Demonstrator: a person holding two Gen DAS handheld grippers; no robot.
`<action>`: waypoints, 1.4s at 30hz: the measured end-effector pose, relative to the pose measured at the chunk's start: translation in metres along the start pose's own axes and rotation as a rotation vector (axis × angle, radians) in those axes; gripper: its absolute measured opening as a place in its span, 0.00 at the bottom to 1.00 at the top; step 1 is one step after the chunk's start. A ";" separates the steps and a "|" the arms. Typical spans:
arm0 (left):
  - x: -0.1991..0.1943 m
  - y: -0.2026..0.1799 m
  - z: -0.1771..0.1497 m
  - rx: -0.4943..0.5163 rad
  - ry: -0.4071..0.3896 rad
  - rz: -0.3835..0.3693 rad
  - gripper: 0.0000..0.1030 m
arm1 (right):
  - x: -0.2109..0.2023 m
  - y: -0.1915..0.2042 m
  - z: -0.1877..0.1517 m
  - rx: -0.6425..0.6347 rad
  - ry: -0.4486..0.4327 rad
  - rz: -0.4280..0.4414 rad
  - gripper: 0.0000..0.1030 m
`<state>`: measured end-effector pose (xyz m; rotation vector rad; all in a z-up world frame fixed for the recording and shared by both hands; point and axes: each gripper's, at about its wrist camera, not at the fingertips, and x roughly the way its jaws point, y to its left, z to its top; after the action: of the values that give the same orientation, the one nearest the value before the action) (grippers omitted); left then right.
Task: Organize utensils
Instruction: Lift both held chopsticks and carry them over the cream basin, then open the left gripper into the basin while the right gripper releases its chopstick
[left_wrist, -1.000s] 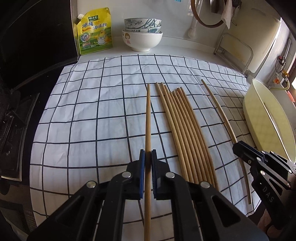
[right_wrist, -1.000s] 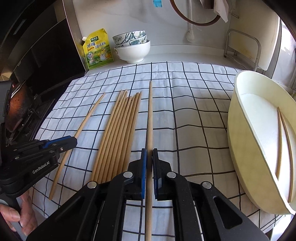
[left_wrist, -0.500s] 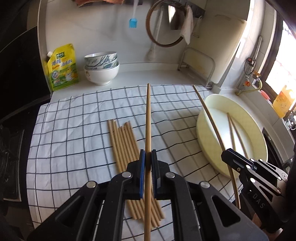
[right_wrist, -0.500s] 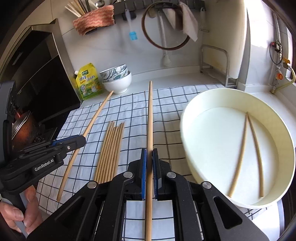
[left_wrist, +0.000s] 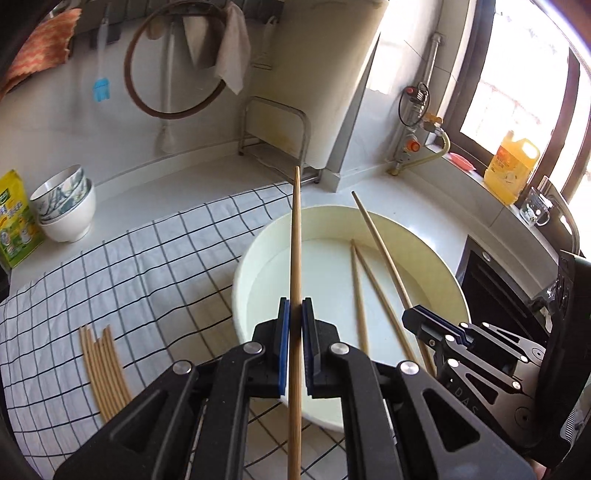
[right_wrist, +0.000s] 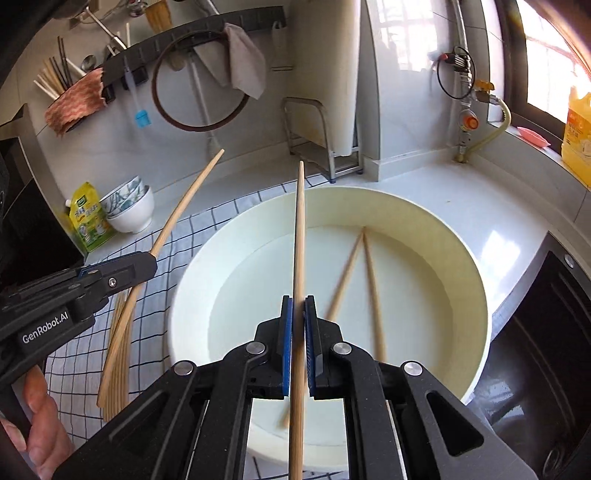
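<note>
Lighting: bright daylight from the window, overexposed, glare washing the wall beside it. Left of it, dimmer corners. Fisheye bending and dark vignette at edges. Motion blur on basin contents, right view.

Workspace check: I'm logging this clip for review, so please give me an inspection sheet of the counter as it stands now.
Surface: white counter with a checked cloth spread over it.
Job's things: two chopsticks lie in the cream basin; a bundle of chopsticks lies on the cloth.
Clutter: stacked bowls, yellow-green pouch, oil bottle on the sill.
Grippers: left gripper shut on one chopstick; right gripper shut on another chopstick; both over the basin.
Cables: nothing seen; only a gas hose by the wall.
Surroundings: hanging cloth, round frame, blue brush, metal rack, window.
</note>
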<state>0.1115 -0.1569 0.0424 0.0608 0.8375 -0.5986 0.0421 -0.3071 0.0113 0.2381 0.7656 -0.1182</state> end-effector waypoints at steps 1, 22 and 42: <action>0.008 -0.005 0.003 0.006 0.011 -0.004 0.07 | 0.004 -0.006 0.002 0.009 0.005 -0.004 0.06; 0.111 -0.029 0.013 0.074 0.193 0.023 0.08 | 0.062 -0.052 0.001 0.111 0.126 -0.038 0.07; 0.068 -0.017 0.002 0.046 0.123 0.088 0.53 | 0.030 -0.046 -0.012 0.125 0.075 -0.030 0.18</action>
<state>0.1391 -0.2041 -0.0019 0.1770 0.9358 -0.5352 0.0467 -0.3495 -0.0254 0.3512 0.8378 -0.1871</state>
